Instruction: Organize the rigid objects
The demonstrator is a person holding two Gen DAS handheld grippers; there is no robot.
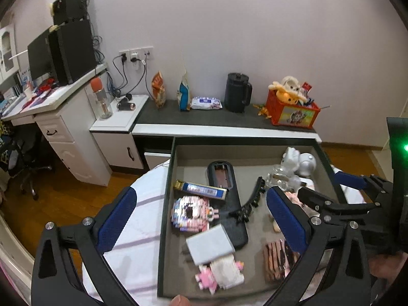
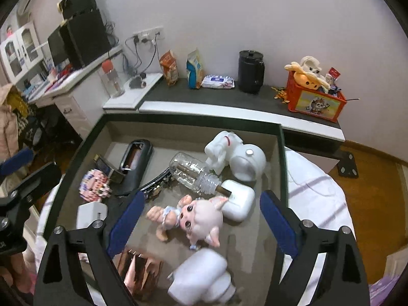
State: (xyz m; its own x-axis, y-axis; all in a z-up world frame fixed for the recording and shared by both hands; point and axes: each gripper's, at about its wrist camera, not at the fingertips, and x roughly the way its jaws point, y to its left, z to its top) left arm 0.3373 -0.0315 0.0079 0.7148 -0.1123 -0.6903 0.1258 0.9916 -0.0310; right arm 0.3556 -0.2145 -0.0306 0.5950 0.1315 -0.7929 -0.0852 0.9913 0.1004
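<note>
Between the wide-spread, empty jaws of the left gripper (image 1: 201,215), a dark-rimmed tray (image 1: 165,196) holds a pixel-block figure (image 1: 191,213) by the left jaw, a grey box (image 1: 210,246) at mid-gap, then a black hair claw (image 1: 248,204) toward the right jaw. Between the equally wide, empty jaws of the right gripper (image 2: 201,220), a pink pig doll (image 2: 196,219) lies on its side, touching neither jaw. Beyond it lie a clear bottle (image 2: 193,174), a white case (image 2: 239,200) at its mouth and a white dog figure (image 2: 237,154) farther off.
</note>
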